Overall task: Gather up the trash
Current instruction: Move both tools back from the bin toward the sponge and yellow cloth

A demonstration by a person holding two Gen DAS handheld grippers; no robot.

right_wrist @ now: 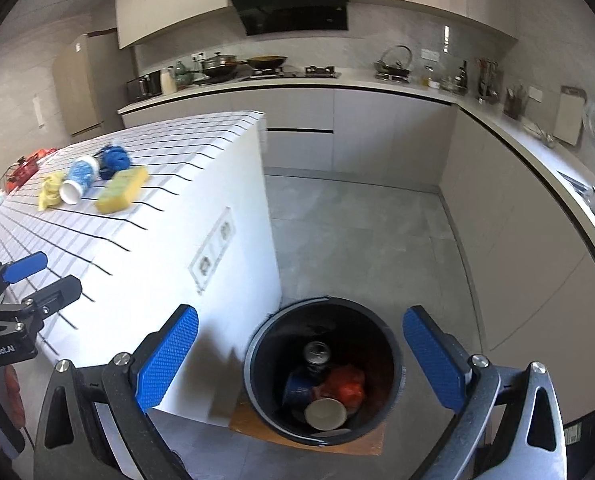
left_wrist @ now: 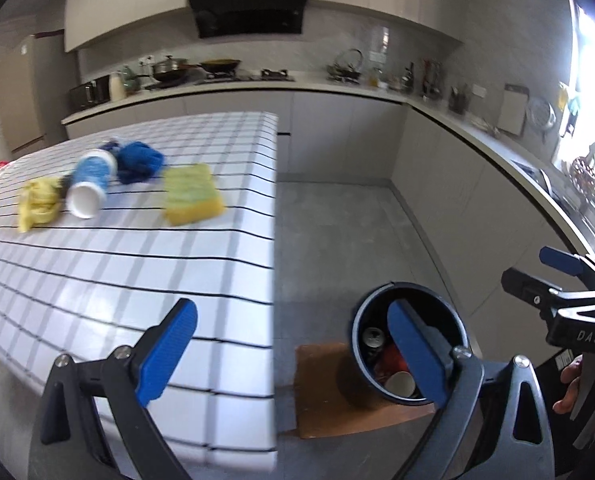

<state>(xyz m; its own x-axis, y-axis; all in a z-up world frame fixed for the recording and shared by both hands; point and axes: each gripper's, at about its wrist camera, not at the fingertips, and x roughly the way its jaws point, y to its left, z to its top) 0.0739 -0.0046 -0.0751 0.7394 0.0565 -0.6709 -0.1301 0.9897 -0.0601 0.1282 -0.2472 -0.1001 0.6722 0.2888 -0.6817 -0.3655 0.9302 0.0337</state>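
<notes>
A dark round trash bin point(right_wrist: 321, 368) stands on a wooden board point(right_wrist: 257, 424) on the floor beside the table; it holds a can, a red wrapper and a paper cup. It also shows in the left wrist view point(left_wrist: 367, 320). On the checked table point(left_wrist: 117, 264) lie a yellow-green sponge point(left_wrist: 191, 194), a blue-and-white cup on its side point(left_wrist: 89, 188), a blue crumpled rag point(left_wrist: 139, 160) and a yellow crumpled piece point(left_wrist: 39, 202). My left gripper point(left_wrist: 293, 352) is open and empty over the table's near corner. My right gripper point(right_wrist: 301, 360) is open and empty above the bin.
Kitchen counters with pots, a stove and utensils run along the back wall point(right_wrist: 297, 76) and the right side point(right_wrist: 557, 152). A red object point(right_wrist: 25, 168) sits at the table's far left. A socket panel point(right_wrist: 213, 248) is on the table's side. Grey floor point(right_wrist: 357, 240) lies between.
</notes>
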